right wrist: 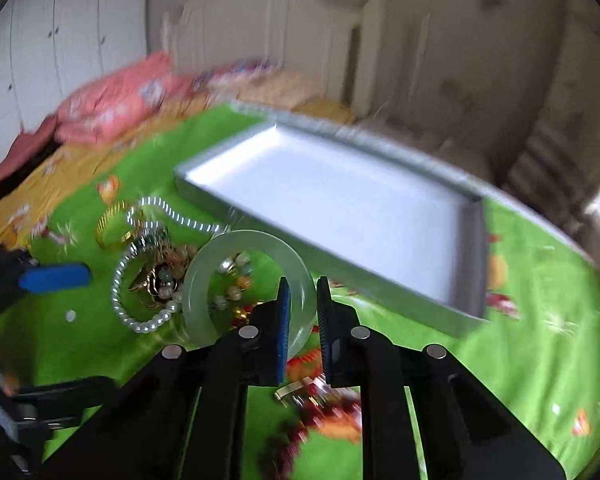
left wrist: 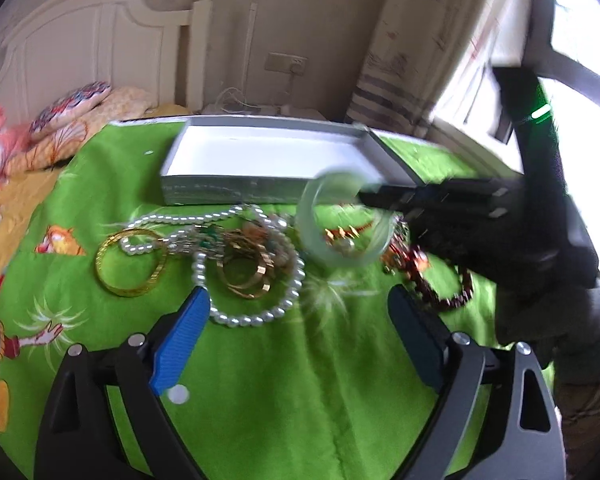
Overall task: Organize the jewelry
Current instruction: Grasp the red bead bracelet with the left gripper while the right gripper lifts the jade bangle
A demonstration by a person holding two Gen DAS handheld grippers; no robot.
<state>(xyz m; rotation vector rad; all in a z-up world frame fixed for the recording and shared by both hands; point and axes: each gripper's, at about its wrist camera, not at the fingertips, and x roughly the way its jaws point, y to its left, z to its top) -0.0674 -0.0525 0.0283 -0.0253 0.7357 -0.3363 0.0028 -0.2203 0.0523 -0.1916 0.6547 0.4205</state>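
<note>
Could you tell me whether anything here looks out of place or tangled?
Yes: the pearl necklace lies knotted among gold bangles and other small pieces in a heap on the green cloth, outside the white tray. The right tongs grip a pale green bangle above the heap; the left tongs are open.

Motion blur smears the tray (right wrist: 340, 200) and the bedding behind it in the right wrist view. The right tongs (right wrist: 302, 312) cover part of the pale bangle (right wrist: 198, 276); the dark bead bracelet (right wrist: 312, 420) beneath is blurred and partly hidden.
</note>
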